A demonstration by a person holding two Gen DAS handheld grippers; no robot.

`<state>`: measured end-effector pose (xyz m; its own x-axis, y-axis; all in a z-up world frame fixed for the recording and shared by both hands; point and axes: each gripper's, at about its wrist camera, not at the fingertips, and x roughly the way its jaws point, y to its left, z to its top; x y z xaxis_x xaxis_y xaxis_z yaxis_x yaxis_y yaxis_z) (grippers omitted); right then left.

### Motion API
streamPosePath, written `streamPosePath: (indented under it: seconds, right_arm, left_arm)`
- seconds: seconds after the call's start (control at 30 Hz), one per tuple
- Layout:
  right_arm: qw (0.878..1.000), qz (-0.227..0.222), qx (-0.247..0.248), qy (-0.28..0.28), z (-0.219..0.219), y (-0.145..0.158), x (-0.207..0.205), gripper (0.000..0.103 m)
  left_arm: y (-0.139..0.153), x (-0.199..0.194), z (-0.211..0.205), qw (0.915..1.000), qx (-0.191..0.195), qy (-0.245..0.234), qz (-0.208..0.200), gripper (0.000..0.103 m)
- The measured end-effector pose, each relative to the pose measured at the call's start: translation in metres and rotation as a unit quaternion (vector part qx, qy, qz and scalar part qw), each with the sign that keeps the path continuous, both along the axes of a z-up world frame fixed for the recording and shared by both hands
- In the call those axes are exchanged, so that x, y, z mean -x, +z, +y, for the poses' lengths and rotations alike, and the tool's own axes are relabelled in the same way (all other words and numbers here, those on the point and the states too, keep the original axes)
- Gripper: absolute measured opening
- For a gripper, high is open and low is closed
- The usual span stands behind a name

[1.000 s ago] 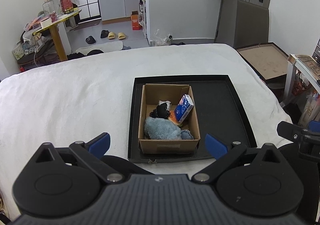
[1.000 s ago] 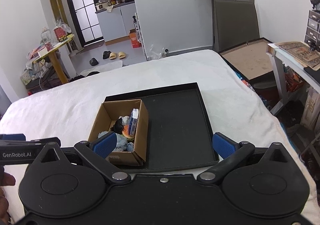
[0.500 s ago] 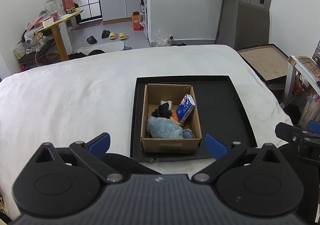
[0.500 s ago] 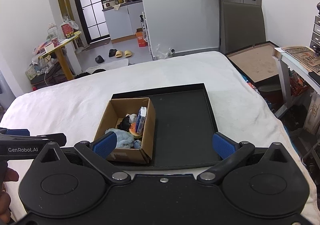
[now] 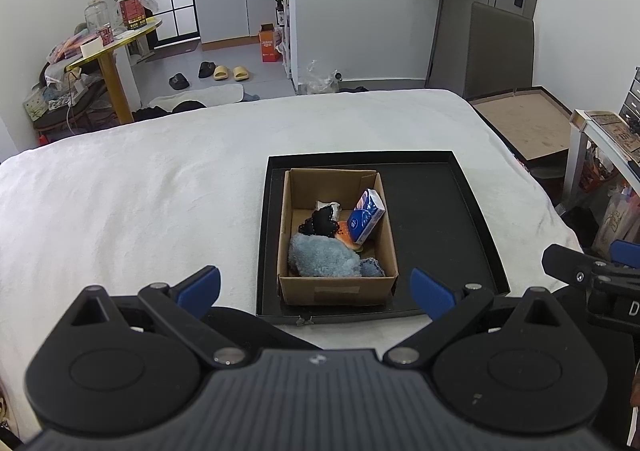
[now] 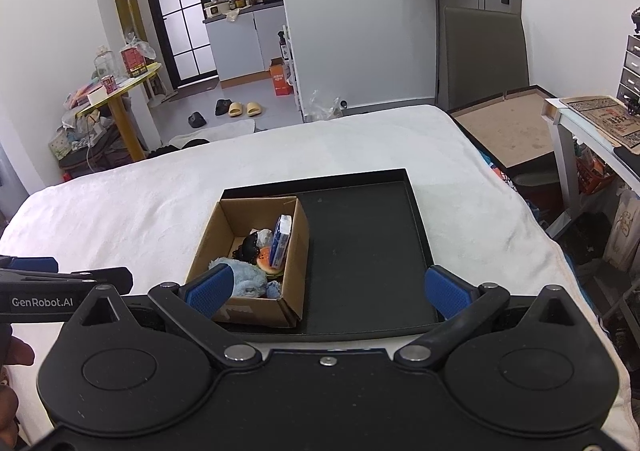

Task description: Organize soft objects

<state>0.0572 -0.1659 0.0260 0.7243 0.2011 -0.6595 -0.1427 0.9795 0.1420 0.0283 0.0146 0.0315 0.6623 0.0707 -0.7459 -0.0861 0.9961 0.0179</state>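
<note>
Here, a shallow black tray (image 5: 440, 219) lies flat on a bed (image 5: 140, 203) covered in white, nubbly fabric, and everything else sits relative to that tray. A brown cardboard box (image 5: 338, 289) stands inside the tray's left half; the right half is bare and matte. Inside the box lie a fluffy blue cloth (image 5: 320, 259) at the near end, a black lacy piece (image 5: 320, 225) behind it, an orange round item (image 6: 265, 263), and a blue-and-white tissue pack (image 5: 366, 215) leaning against the right wall. Nothing lies between the tools and the tray. The left gripper (image 5: 316, 287) and right gripper (image 6: 326, 291) both hover on the tray's near side, jaws spread wide and empty.
</note>
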Motion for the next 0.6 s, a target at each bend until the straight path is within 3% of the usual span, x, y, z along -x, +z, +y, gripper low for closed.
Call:
streamPosePath:
  seconds: [0.6]
  right_arm:
    - [1.0, 0.007, 0.002, -0.007, -0.0005, -0.0028, -0.003, 0.103]
  left_arm:
    - [-0.0017, 0.0024, -0.0023, 1.0, 0.006, -0.006, 0.002, 0.101]
